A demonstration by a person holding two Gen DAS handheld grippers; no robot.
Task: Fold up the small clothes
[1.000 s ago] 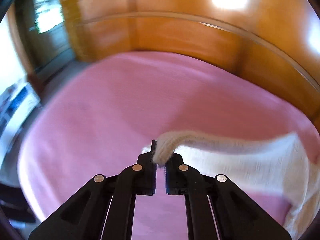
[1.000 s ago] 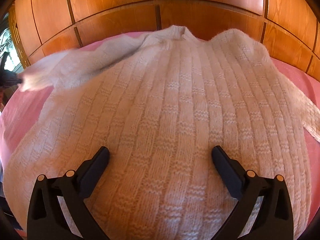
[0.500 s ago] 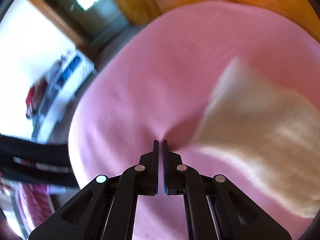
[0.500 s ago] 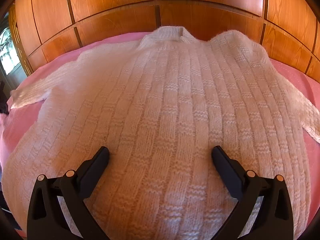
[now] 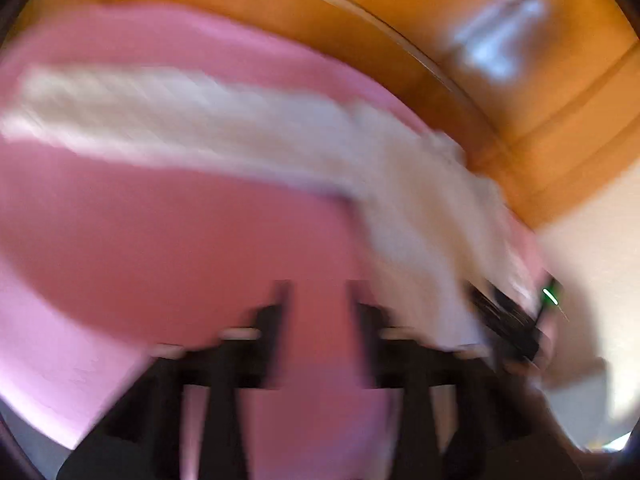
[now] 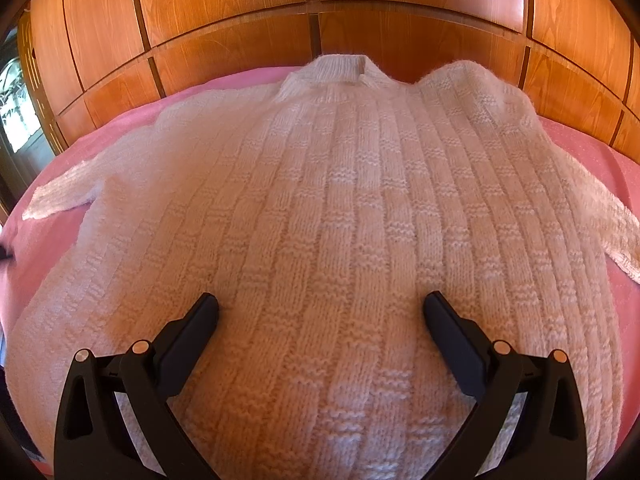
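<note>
A cream knitted sweater (image 6: 340, 208) lies flat on a pink bed cover (image 6: 52, 240), collar at the far end and both sleeves spread out. My right gripper (image 6: 320, 308) is wide open and empty, low over the sweater's lower body. The left wrist view is badly blurred. In it the sweater's left sleeve (image 5: 200, 120) runs across the pink cover (image 5: 180, 240), and my left gripper (image 5: 320, 300) is open and empty above bare cover, in front of the sleeve. The right gripper (image 5: 504, 320) shows at its right edge.
A wooden panelled headboard (image 6: 320, 12) rises right behind the bed and also shows in the left wrist view (image 5: 480, 80). A window (image 6: 16, 112) is at the far left. The bed's left edge (image 5: 48, 400) drops to the floor.
My left gripper has let go of the sleeve cuff, swung sharply, and its jaws have opened. The left sleeve now lies flat on the cover. My right gripper has not moved.
</note>
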